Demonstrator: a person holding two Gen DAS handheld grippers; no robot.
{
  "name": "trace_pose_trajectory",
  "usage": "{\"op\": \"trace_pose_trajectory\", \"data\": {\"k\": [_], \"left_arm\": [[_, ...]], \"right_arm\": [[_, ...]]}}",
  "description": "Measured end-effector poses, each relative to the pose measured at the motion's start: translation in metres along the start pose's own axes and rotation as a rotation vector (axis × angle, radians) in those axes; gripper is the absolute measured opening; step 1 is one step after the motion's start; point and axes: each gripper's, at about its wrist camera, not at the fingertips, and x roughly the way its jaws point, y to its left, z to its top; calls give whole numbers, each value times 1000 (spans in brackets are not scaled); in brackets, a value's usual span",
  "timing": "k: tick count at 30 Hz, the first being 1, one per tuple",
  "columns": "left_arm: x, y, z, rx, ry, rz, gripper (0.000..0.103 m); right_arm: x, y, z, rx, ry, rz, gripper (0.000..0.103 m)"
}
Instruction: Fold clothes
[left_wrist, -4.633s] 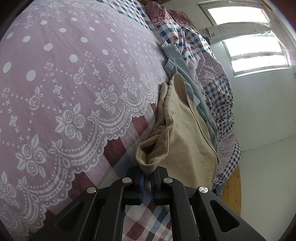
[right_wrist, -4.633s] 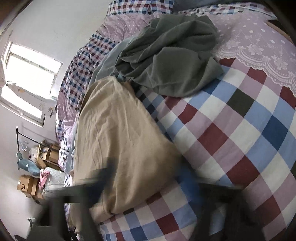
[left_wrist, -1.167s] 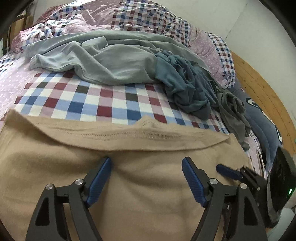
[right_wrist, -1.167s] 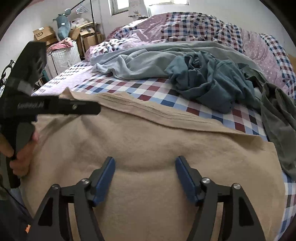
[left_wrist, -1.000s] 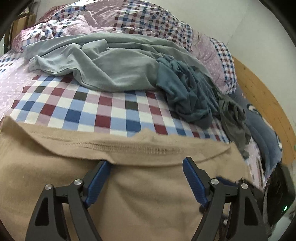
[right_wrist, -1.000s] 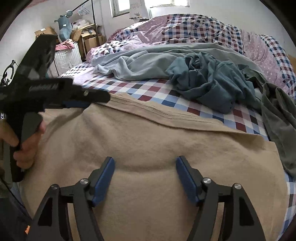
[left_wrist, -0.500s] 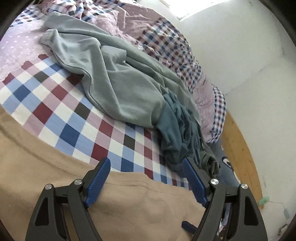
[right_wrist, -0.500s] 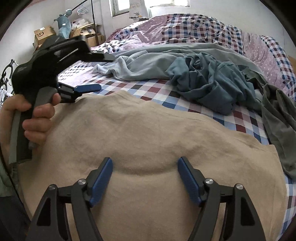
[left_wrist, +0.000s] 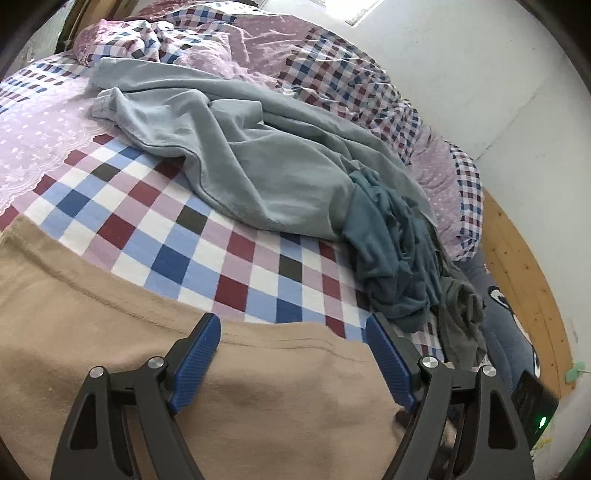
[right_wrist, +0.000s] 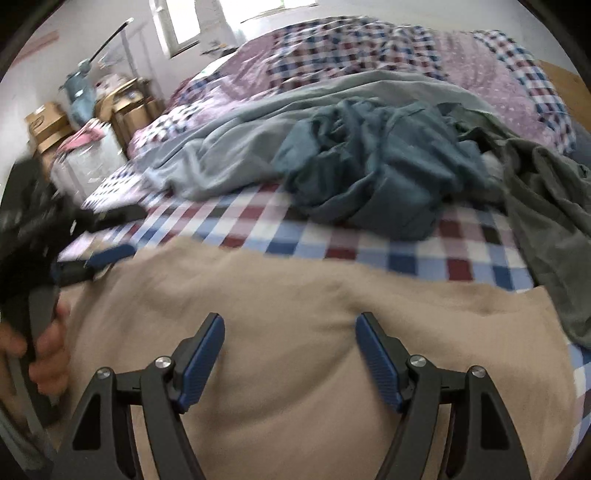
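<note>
Now both the left gripper (left_wrist: 293, 350) and right gripper (right_wrist: 290, 349) hovered with jaws spread, gripping nothing, over the tan garment (right_wrist: 314, 314) lying flat on the bed (left_wrist: 221, 258), where a shallow pinch risked dragging it into wrinkles.

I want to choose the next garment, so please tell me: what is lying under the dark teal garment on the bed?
The dark teal garment lies on the checked bedsheet and overlaps the light blue garment. A grey garment lies beside it. Anything else beneath its folds is covered.

White walls (left_wrist: 480, 55), bright window (right_wrist: 184, 22), wooden floor (left_wrist: 524, 251).
</note>
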Motion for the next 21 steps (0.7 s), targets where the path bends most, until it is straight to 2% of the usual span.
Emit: {"op": "trace_pose_trajectory", "data": {"k": [3, 8, 13, 21], "left_arm": [[5, -1, -3, 31, 12, 72, 84], [19, -20, -15, 202, 33, 204, 85], [18, -21, -17, 225, 31, 228, 85], [2, -13, -18, 172, 8, 204, 85]], "right_arm": [[6, -5, 5, 15, 9, -30, 77], [15, -13, 13, 40, 24, -79, 79], [19, -7, 12, 9, 15, -124, 81], [20, -6, 11, 9, 21, -129, 83]]}}
